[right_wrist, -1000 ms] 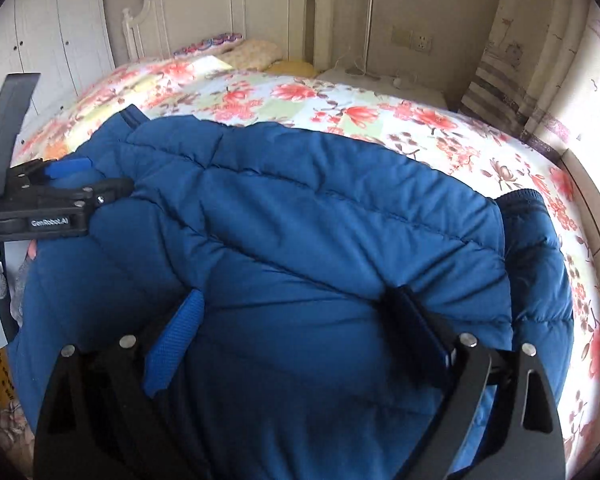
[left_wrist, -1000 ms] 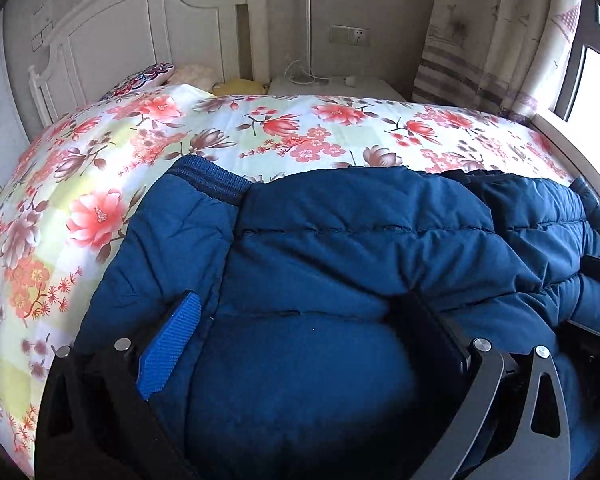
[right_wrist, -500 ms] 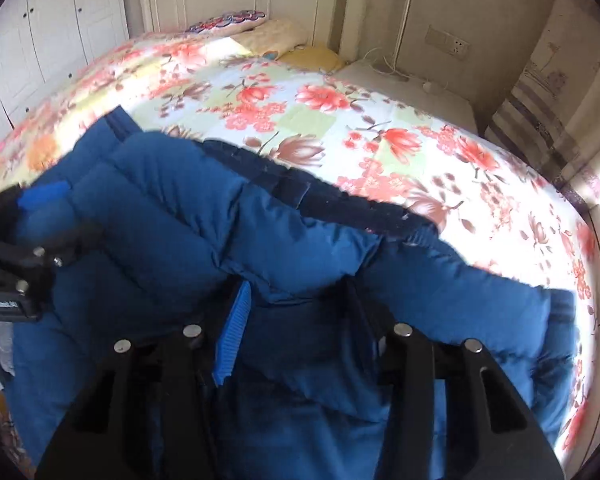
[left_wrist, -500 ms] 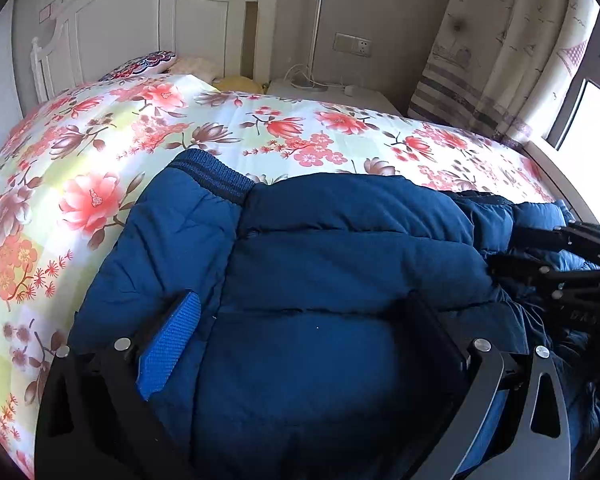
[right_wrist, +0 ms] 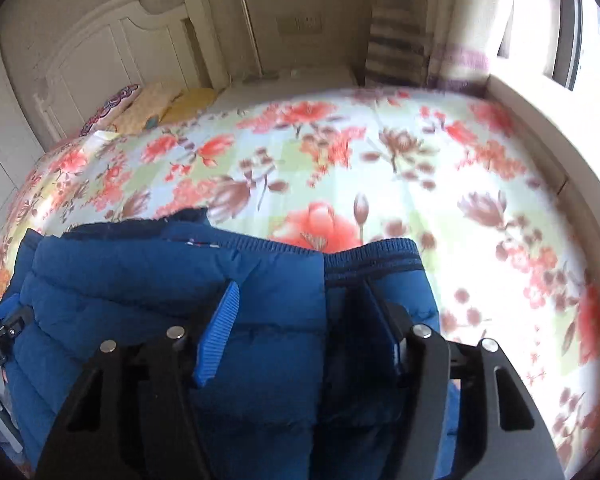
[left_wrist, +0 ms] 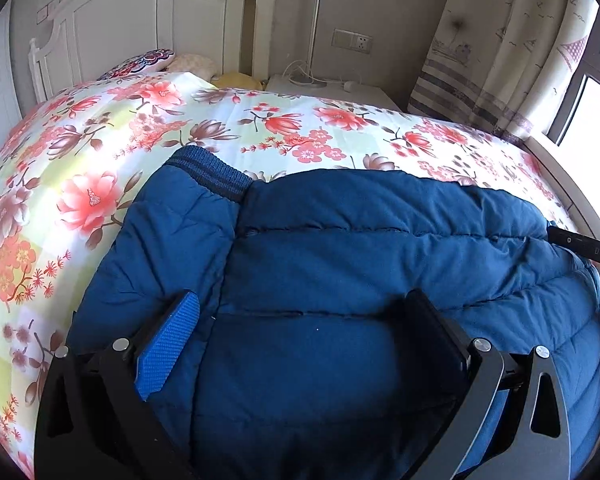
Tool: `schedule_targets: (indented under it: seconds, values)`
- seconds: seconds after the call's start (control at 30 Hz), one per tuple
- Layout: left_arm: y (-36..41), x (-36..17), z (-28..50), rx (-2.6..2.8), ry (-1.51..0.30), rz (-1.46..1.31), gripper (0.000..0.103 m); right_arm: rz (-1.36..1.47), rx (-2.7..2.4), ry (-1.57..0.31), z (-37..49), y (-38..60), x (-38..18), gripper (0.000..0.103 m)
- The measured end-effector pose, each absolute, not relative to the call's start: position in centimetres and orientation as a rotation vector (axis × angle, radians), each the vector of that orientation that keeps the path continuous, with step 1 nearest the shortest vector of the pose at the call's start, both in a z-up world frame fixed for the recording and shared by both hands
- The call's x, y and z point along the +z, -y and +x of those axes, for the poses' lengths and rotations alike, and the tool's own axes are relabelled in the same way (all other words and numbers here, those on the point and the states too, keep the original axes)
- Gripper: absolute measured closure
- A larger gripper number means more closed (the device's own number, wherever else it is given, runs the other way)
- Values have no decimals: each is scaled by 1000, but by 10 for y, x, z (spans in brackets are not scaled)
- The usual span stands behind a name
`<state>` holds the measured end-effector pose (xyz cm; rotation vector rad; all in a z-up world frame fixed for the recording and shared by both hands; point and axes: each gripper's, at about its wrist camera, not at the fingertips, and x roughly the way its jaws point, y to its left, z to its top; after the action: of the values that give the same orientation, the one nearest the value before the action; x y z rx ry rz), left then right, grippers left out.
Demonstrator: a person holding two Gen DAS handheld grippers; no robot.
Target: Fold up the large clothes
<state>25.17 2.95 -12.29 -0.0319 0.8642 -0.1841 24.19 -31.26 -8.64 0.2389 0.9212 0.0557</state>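
So the blue puffer jacket is lying on the bed's floral duvet, down at the end far from the headboard. Left claw sits spread wide over the jacket, not pinching anything. Right claw is opening up, with a jacket fold by the ribbed cuff sitting between its fingers.

quilted matt cloth jacket with ribbed knit cuff; smooth printed cloth bedspread; painted wooden headboard

The floral bedspread is motion-blurred; the blue jacket's near edge is cut off.
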Motion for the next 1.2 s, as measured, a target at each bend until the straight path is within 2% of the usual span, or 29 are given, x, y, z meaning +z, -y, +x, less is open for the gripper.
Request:
schedule_targets:
  seconds: [0.1,0.2,0.33,0.43,0.5,0.67,0.8,0.93,0.97,1.2]
  values:
    - [-26,-113,255,-175,-914,-10,4,287,77,-913,241,320,-89,41]
    - [-14,-90,253,-225,-878,-42,4,262,65,-907,237,316,-90,40]
    - [33,-73,264,-250,-837,63,4,229,56,-909,238,311,-92,40]
    - [70,-94,284,-294,-909,121,4,237,58,-907,236,312,-91,40]
    - [90,-128,297,-283,-996,207,4,248,62,-902,236,313,-91,40]
    - [70,-120,299,-330,-999,134,4,253,68,-900,235,315,-91,40]
    - [3,-92,316,-197,-917,8,5,264,72,-895,235,316,-91,40]
    - [-63,-132,348,-155,-1051,-153,4,269,76,-893,235,317,-92,39]
    - [-70,-133,347,-169,-1034,-199,4,265,74,-892,234,316,-92,39]
    - [-59,-134,341,-130,-987,-124,4,170,-2,-879,224,302,-72,34]
